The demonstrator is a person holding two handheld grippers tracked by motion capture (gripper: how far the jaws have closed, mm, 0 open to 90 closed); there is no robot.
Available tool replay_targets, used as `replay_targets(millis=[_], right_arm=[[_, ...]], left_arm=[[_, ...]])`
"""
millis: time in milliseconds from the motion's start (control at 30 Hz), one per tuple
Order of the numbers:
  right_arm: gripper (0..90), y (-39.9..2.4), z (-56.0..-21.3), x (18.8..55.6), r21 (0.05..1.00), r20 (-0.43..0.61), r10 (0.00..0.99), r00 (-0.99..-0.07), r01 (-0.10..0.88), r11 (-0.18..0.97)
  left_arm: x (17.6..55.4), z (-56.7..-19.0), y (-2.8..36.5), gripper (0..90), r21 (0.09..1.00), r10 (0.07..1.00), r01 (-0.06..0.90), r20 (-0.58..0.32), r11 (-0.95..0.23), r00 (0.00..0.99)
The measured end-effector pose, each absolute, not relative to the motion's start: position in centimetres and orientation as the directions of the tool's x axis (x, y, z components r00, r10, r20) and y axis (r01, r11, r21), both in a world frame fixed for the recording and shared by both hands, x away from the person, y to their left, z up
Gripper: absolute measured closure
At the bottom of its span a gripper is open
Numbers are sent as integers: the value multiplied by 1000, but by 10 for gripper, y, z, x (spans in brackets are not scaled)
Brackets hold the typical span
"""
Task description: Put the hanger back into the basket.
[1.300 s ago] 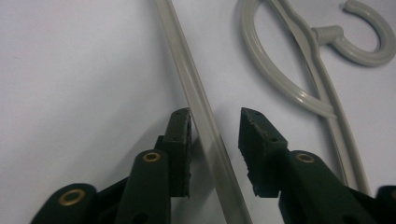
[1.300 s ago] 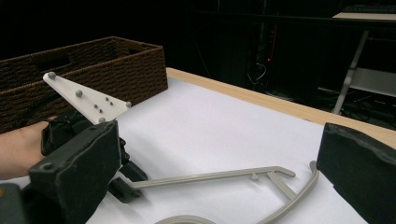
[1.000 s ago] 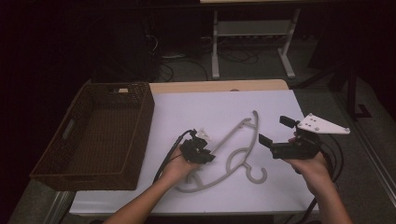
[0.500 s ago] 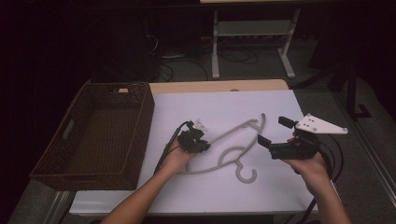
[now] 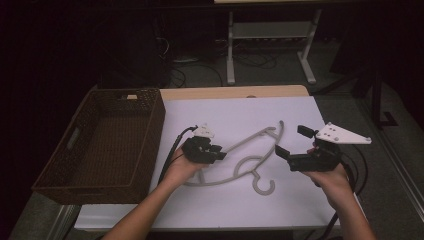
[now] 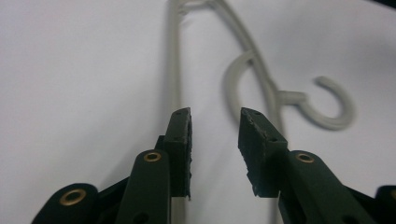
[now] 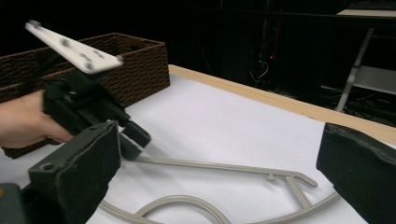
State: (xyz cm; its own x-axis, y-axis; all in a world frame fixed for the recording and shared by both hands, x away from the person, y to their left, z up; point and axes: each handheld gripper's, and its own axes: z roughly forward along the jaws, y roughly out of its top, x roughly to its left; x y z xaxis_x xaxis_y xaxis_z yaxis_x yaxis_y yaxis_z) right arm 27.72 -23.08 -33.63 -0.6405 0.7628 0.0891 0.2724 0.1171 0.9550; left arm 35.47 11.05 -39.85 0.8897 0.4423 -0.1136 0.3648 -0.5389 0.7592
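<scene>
The left gripper has just been opening, its jaws parted with nothing between them, the grey hanger just beneath. The right gripper stands wide open beside the hanger's far end, gripping nothing

This looks like a lab or test room set up for recording, not a home. A table with a pale wooden edge, covered by a plain white sheet, fills the lower middle of the high view, lit against a dark room. At the top of the frame, loose cables lie on a grey floor beside the white metal legs of a stand.
</scene>
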Motion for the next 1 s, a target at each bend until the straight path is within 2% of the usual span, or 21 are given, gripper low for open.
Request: replay_targets(millis=[333,833,1000], right_arm=[[0,-230,-337,277,956,85,764,-640,268,118],[0,-229,-340,278,952,92,762,-641,281,122],[0,-229,-340,278,952,90,762,-642,280,124]], left_arm=[[316,-405,116,626,762,388,322,-102,-561,916],[314,-436,84,684,722,370,337,-120,-605,921],[314,-443,76,711,704,369,323,-93,-633,925]])
